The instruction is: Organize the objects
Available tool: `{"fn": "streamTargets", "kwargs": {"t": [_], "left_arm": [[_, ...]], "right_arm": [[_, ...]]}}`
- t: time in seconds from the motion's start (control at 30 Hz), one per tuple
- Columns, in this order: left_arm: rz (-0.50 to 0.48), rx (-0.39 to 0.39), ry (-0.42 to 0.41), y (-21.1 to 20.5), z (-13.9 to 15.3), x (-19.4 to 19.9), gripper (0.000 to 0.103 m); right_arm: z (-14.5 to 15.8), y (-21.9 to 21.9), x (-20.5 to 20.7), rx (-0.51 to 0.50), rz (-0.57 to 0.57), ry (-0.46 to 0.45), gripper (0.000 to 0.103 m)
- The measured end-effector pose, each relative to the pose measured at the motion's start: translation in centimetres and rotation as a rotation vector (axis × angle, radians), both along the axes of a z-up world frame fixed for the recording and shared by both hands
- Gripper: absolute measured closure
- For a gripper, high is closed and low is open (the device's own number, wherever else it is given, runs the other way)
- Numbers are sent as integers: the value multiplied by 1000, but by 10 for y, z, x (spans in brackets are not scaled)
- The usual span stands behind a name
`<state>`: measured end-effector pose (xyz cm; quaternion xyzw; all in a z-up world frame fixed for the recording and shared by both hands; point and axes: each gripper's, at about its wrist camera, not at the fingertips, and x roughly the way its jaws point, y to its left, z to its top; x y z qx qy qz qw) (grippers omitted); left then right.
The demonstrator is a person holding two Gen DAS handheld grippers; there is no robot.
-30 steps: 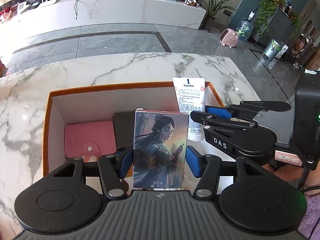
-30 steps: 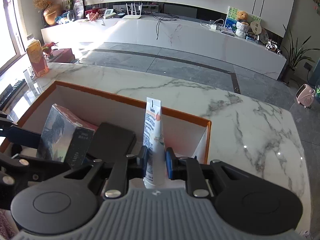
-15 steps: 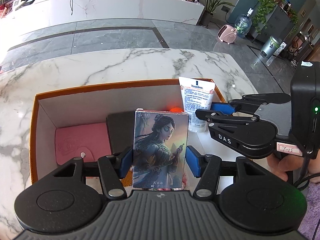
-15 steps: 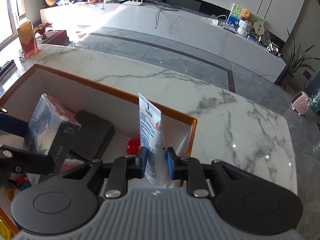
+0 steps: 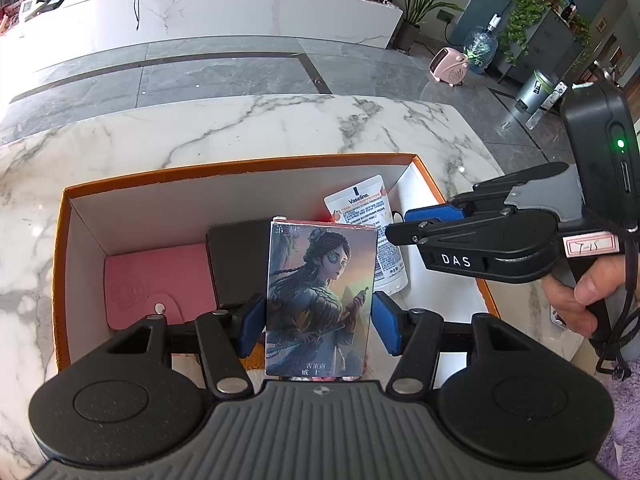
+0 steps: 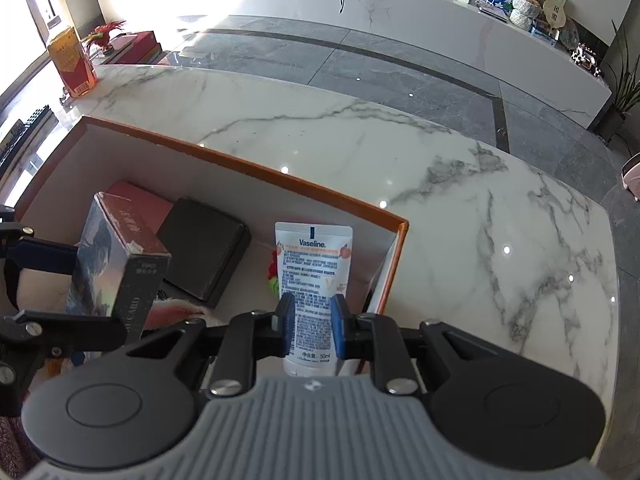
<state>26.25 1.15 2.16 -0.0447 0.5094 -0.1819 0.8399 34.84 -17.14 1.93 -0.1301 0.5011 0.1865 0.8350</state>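
Orange-rimmed and white inside, an open box (image 5: 256, 168) is sitting on a marble table (image 5: 240, 128). Lying flat on the box floor by its left wall is a pink card holder (image 5: 156, 280) with a snap, and just beside it, toward the middle, a dark flat case (image 5: 236, 264). Something small and red (image 6: 274, 258) is showing near the far right corner, partly hidden.

Pressing its blue pads against both sides of a picture-printed card box (image 5: 322, 300), the left gripper (image 5: 316, 322) is holding it upright over the middle of the box. Over the right end of the box, close to the right wall, the right gripper (image 6: 311, 328) is squeezing a white Vaseline tube (image 6: 314, 280), cap end toward the camera. A person's hand (image 5: 580, 300) is gripping that tool's handle.
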Motion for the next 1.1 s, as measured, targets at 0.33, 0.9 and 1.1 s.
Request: {"fn": "streamTargets", "kwargs": {"t": [0.33, 0.9, 1.1], "left_arm": [[8, 21, -1, 6, -6, 3, 37], [15, 12, -11, 20, -9, 3, 36], [7, 8, -18, 18, -7, 0, 37]], "right_arm": [[-7, 26, 18, -40, -21, -8, 42], [-14, 37, 27, -80, -68, -19, 103], [4, 34, 12, -63, -42, -47, 103]]}}
